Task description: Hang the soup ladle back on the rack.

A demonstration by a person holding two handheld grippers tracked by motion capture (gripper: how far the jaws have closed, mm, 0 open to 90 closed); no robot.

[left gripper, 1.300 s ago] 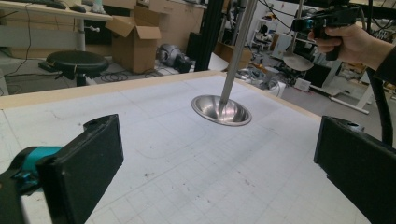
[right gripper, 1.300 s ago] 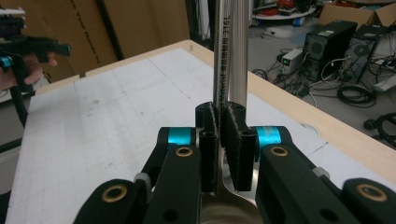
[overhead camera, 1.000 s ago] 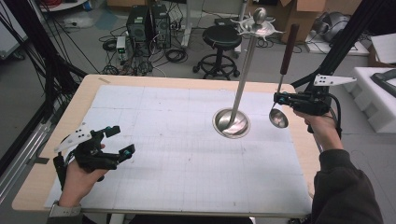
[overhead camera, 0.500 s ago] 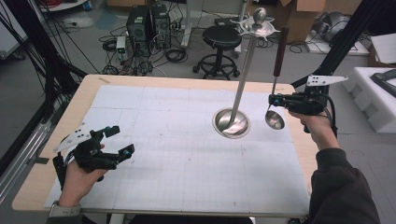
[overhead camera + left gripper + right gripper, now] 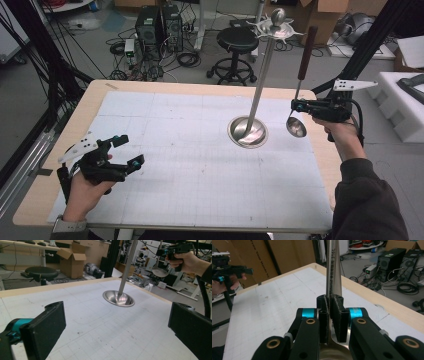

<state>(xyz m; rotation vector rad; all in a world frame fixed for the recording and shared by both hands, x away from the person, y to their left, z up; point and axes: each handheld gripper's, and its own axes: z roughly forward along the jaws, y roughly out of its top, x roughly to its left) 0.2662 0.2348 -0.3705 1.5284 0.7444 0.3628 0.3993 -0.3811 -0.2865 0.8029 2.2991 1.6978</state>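
Ladle (image 5: 298,107) hangs upright just right of the stand (image 5: 248,132), clear of the table (image 5: 190,165), and your right gripper (image 5: 295,105) clamps its handle. Your left gripper (image 5: 126,151) gapes, holding nothing, far left of the stand.

The right gripper (image 5: 296,106) holds a ladle (image 5: 298,117) upright just right of the stand (image 5: 248,131); the left gripper (image 5: 126,151) hangs open, well left of it.
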